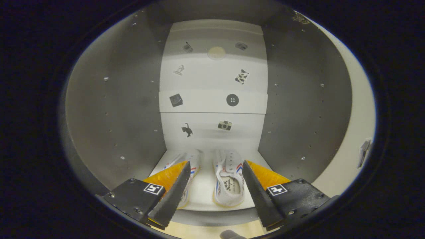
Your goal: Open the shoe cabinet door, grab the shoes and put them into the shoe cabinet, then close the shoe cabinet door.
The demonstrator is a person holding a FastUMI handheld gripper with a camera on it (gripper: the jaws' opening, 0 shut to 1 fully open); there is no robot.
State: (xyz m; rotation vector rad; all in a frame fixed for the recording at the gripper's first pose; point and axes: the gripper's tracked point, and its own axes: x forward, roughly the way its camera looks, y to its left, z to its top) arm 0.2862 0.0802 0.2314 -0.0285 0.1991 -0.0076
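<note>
Inside the open shoe cabinet (212, 99), two shoes (229, 181) are sitting side by side on its floor, at 12 o'clock from the fingers (216, 167), which are spreading wide and gripping nothing.

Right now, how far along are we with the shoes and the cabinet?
Done: the cabinet stands open and both shoes lie side by side on its bottom shelf. In hand: nothing; the gripper is open, its fingers either side of the shoes, gripping neither. Left: close the door.
</note>
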